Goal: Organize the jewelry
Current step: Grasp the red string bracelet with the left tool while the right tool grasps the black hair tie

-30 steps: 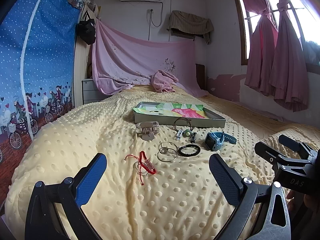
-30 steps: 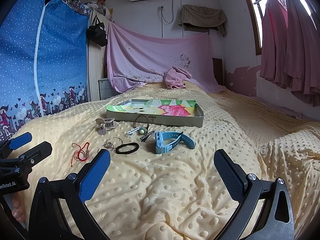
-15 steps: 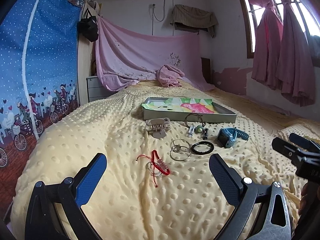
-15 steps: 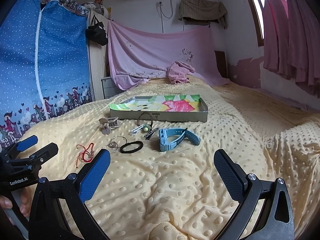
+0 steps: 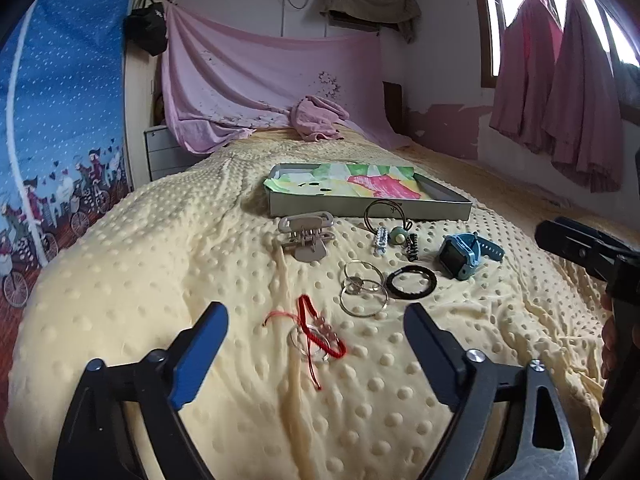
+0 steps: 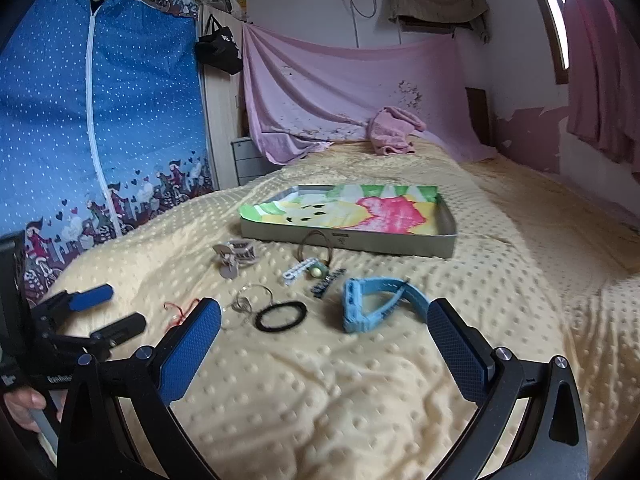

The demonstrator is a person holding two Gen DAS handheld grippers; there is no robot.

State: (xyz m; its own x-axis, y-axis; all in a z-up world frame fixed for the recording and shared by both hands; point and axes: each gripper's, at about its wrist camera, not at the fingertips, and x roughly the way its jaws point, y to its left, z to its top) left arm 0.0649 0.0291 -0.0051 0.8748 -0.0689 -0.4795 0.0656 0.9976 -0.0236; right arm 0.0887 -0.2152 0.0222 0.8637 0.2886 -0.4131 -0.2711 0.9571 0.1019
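Two claws spread wide, left claw (image 5: 316, 344) just narrowing above red bracelet (image 5: 320, 330), right claw (image 6: 324, 340) over bare blanket (image 6: 340, 400).

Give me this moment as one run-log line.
left gripper: open, jaws closing, over red string bracelet, not gripping | right gripper: open, empty, near blue watch | tray: no jewelry inside

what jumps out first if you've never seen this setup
A scatter of jewelry on the yellow dotted blanket: a red string bracelet nearest the open left gripper, silver hoops, a black ring and a blue watch. Behind them sits a grey tray with a colourful lining.
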